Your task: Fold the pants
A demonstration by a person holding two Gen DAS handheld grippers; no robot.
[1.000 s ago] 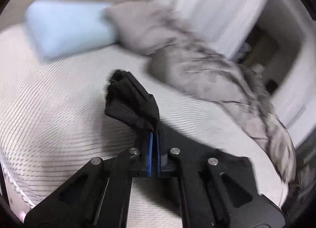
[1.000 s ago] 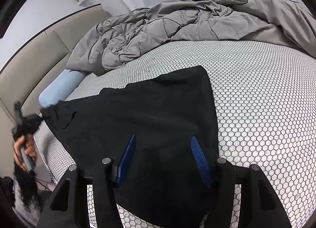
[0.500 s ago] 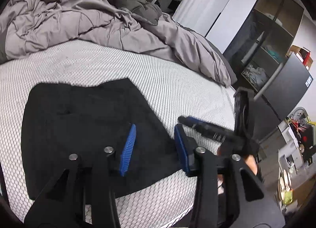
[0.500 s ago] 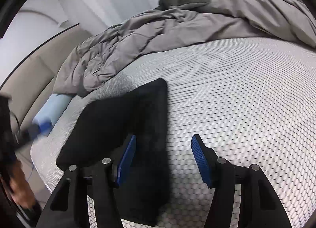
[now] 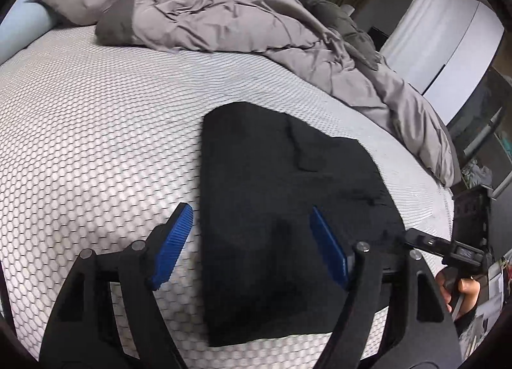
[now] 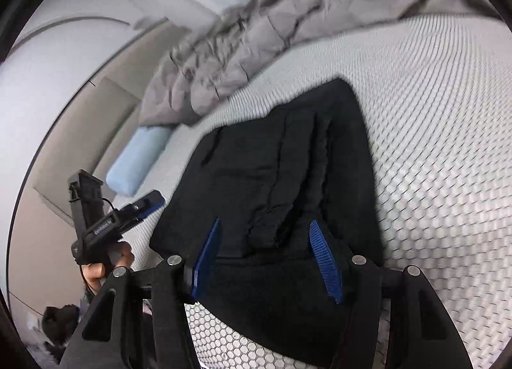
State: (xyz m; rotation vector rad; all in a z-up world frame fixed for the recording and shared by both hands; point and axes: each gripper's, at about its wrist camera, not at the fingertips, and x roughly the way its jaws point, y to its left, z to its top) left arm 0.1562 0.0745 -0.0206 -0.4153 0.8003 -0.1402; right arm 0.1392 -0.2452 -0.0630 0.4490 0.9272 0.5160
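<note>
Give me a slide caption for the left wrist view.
Open left gripper, jaws just opened, above folded black fabric pants on a white honeycomb-patterned mattress.

Pants (image 5: 281,209) lie on the mattress (image 5: 96,132), duvet (image 5: 224,7) behind.

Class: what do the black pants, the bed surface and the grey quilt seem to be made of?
Pants: matte black woven cloth, soft folds, probably cotton. Bed surface: white textile with a raised honeycomb pattern, perhaps knit. Quilt: grey stitched padded fabric, slight sheen, puffy creases.
</note>
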